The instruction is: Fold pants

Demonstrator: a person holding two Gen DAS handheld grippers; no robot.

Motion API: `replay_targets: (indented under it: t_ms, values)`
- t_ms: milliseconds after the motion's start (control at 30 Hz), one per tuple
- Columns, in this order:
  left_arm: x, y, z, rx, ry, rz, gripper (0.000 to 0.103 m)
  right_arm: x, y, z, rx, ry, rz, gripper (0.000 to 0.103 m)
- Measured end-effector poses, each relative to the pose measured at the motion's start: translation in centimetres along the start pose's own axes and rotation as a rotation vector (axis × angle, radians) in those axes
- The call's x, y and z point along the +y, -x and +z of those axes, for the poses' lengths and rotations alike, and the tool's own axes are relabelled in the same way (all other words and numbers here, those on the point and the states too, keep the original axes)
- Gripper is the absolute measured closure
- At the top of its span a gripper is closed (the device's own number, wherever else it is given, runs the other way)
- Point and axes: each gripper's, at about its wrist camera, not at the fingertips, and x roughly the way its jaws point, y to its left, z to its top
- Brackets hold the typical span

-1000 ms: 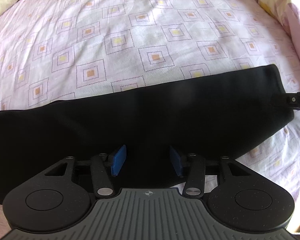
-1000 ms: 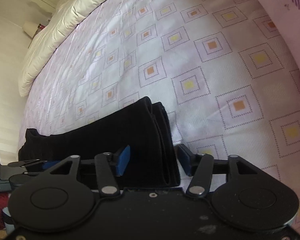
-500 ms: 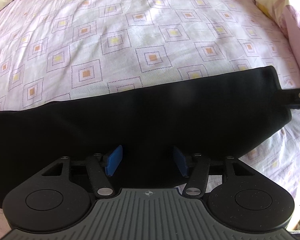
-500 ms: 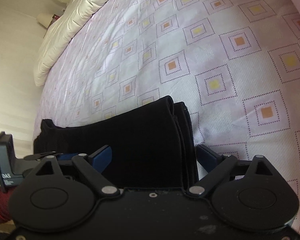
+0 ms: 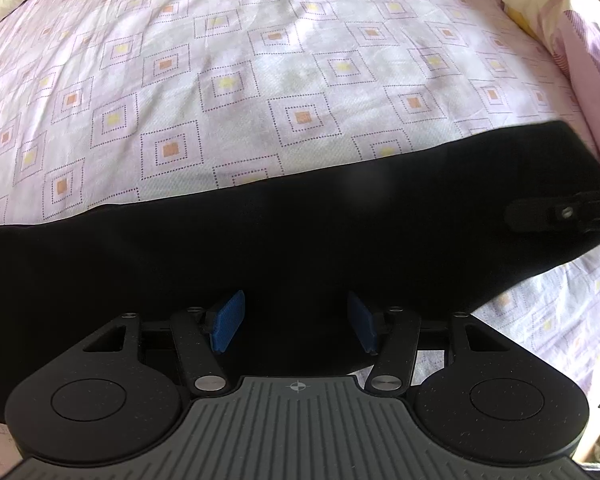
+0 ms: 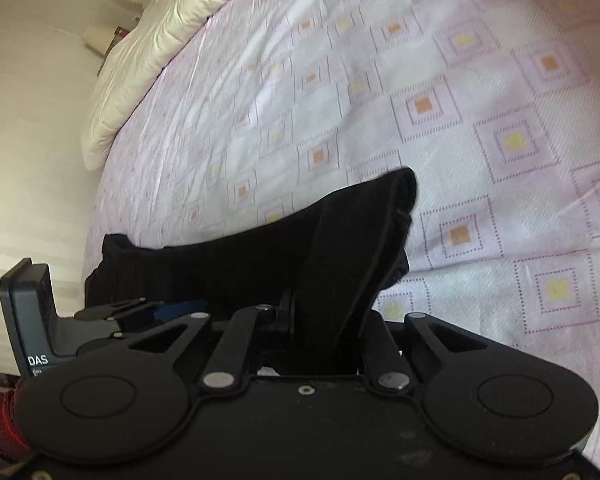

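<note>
A: Item: black pants (image 5: pixel 300 240), lengthwise on bedsheet (image 5: pixel 260 80). Right gripper (image 6: pixel 324 320) clamped on leg end.

B: Left gripper (image 5: pixel 296 320) spread wide, empty (over mid-length). Advice: carry end across squarely.

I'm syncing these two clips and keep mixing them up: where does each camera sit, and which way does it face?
Left wrist view: sits on the left gripper, facing along its open blue pads across the black pants to the patterned bedsheet; the right gripper enters at right.
Right wrist view: sits on the right gripper, shut on the pants' end, facing the white duvet; the left gripper shows at left.
Shared: pants, bedsheet, each other's gripper.
</note>
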Motion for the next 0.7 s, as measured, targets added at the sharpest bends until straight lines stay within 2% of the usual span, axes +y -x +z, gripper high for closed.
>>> replay_targets:
  t_ms: [67,167,267,367,400,467,533,600,700]
  values:
    - [0.1,0.1,-0.2,-0.012,0.001,-0.009,0.048,1.0,1.2,-0.2,-0.033,0.02,-0.046,0.091]
    - [0.1,0.1,-0.5,-0.026,-0.017,-0.008,0.047,2.6,2.7,-0.5,-0.064,0.038,-0.064,0.091]
    - [-0.5,0.0,-0.6,-0.029,-0.051,0.012,0.047,5.8,3.5,-0.9,-0.082,0.1,-0.068,0.091]
    - [0.3,0.3,-0.6,-0.035,-0.052,-0.028,0.049,9.6,3.5,-1.2,-0.1,0.135,-0.058,0.091]
    - [1.0,0.7,-0.6,-0.042,-0.043,-0.048,0.06,11.0,3.3,-1.4,-0.103,0.156,-0.061,0.091]
    - [3.0,2.0,-0.9,-0.068,-0.016,-0.04,0.072,13.8,2.9,-1.7,-0.113,0.191,-0.066,0.091]
    - [5.7,3.8,-1.3,-0.122,0.022,-0.007,0.072,16.4,2.2,-2.0,-0.116,0.204,-0.05,0.091]
    - [9.1,5.4,-1.9,-0.17,0.073,-0.013,0.072,19.4,1.2,-2.5,-0.122,0.247,-0.059,0.091]
    - [14.8,7.1,-3.0,-0.194,0.158,-0.006,0.072,23.5,-1.4,-3.4,-0.11,0.297,-0.059,0.091]
